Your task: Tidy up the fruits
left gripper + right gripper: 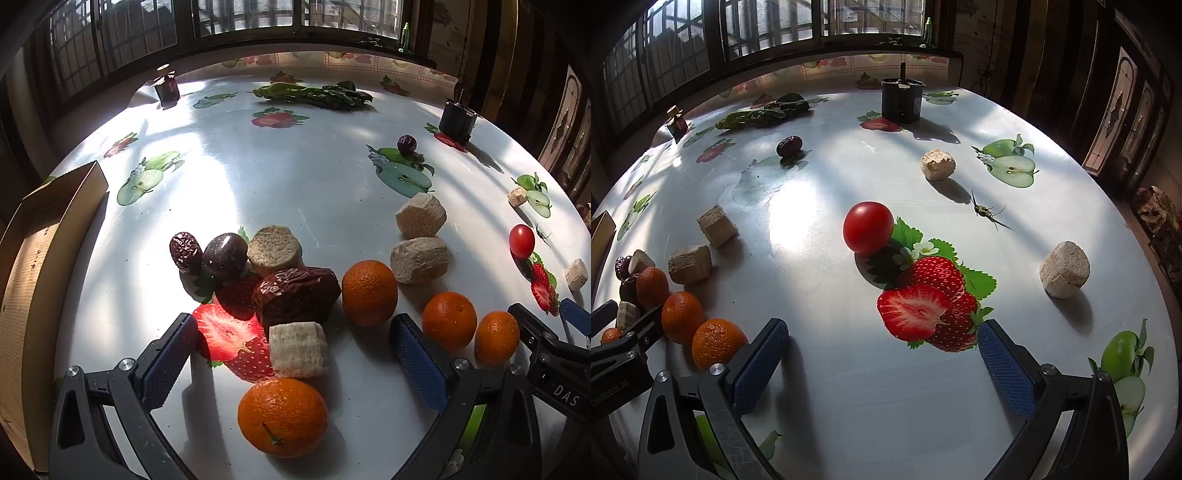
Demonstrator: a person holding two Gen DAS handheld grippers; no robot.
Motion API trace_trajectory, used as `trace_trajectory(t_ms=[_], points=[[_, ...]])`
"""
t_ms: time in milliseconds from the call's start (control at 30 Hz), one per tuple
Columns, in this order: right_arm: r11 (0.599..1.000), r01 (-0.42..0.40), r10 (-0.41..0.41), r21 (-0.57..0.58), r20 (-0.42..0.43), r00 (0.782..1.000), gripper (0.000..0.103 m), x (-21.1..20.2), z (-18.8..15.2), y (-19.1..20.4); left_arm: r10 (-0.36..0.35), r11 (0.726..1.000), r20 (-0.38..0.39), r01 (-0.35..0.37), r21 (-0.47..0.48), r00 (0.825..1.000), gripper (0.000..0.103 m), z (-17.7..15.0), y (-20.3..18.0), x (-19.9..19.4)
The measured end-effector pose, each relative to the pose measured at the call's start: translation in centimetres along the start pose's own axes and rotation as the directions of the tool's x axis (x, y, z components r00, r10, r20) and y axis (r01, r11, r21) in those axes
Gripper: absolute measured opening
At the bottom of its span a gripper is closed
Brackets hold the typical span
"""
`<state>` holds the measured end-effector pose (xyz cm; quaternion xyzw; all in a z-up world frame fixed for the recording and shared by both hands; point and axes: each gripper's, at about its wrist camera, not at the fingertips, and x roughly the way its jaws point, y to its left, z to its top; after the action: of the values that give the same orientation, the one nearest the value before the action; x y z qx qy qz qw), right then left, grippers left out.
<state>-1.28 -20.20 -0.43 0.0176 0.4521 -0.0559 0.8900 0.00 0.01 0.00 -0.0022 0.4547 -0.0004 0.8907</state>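
Note:
In the left wrist view my left gripper [295, 354] is open and empty. Between its fingers lie a pale banana chunk [298, 350] and a large mandarin [282, 417]. Ahead sit a big red date [295, 293], a dark plum [224, 255], a small date [184, 252] and a tan chunk [274, 251]. Three more mandarins [369, 292] [449, 320] [496, 338] line up to the right. In the right wrist view my right gripper [882, 360] is open and empty above the printed strawberry. A cherry tomato [868, 227] lies ahead of it.
A cardboard box [48, 258] stands at the left table edge. Pale chunks [1064, 269] [937, 164] [717, 225] [690, 264] are scattered about. A lone date [789, 146], green vegetables [764, 110], a black container [901, 99], a small jar [166, 85] and an insect [984, 211] are on the table.

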Motion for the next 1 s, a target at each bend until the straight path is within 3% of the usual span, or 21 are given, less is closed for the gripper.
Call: trace_trajectory(t_ms=[567,833,1000], points=[[1.0,0.0,0.0,0.0,0.0,1.0,0.103,0.0,-0.02,-0.02,-0.02,0.999,-0.008,0.02,0.028,1.0,0.103,-0.63,0.19,-0.56],[1.0,-0.001,0.001,0.0,-0.001,1.0,0.103,-0.12,-0.06,-0.17,-0.024,0.999,-0.047,0.026,0.039,0.999,0.103,-0.17,0.23,-0.09],[1.0,-0.008,0.008,-0.002,-0.057,0.998,0.102,-0.01,0.18,-0.2,-0.025,0.999,-0.053,0.027,0.043,0.998,0.103,-0.08,0.19,-0.05]])
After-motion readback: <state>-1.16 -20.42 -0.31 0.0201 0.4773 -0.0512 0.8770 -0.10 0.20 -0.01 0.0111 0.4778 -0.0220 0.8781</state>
